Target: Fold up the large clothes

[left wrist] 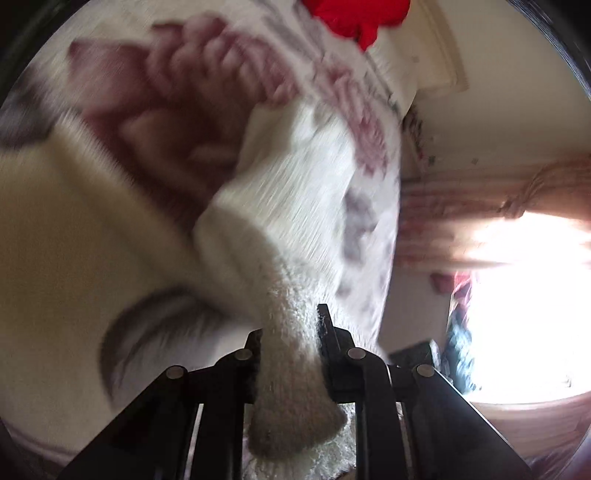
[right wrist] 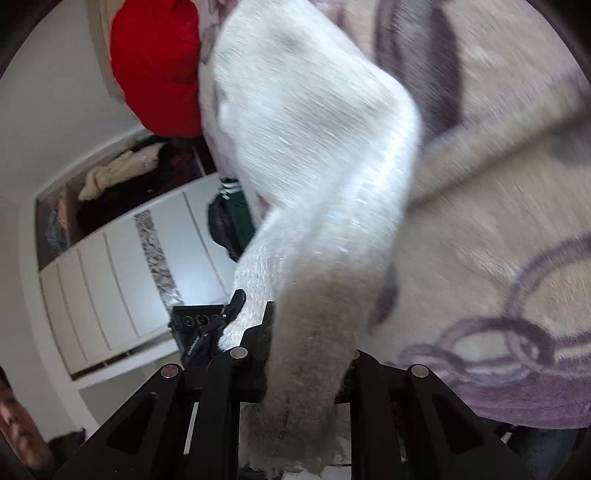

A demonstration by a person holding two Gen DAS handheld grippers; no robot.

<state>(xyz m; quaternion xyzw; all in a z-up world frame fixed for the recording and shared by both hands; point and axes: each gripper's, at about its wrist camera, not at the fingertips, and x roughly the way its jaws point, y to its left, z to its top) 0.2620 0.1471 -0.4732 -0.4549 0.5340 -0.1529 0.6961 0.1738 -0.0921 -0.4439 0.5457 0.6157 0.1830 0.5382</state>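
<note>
1. Left tongs [left wrist: 290, 343]: clenched on a bunched edge of a white fleecy garment [left wrist: 295, 192]. The fabric runs between the 2 pads and spills out below them toward the camera.
2. Right tongs [right wrist: 295, 332]: likewise clenched on a gathered strip of the same white fleece [right wrist: 314, 147], which rises away from the pads in a thick twisted band.
3. Where the garment is: held up off the bed between the 2 tongs, stretched and hanging rather than lying flat. Both views are motion-blurred.
4. Under and behind it lies a patterned blanket [right wrist: 498, 258], cream with grey-purple swirls; in the left view its large dull-red flower print [left wrist: 177, 110] shows on the far left.
5. A red cloth [left wrist: 354, 18] sits at the far end of the bed, apart from the grasp.
6. Background, right view: a white wardrobe [right wrist: 110, 277] on the left, with an open shelf of stuffed clothes above it. Left view: a bright window [left wrist: 524, 295] with a tied curtain on the right.
7. Progress, as a judgement: early. The piece is gripped at 2 points and lifted, but no fold, crease or flat layout is visible. Spreading it out, folding it over and setting it down all look left to do.
8. Writing: none readable. A small black device near the right tongs bears a pale marking, too blurred to make out.
</note>
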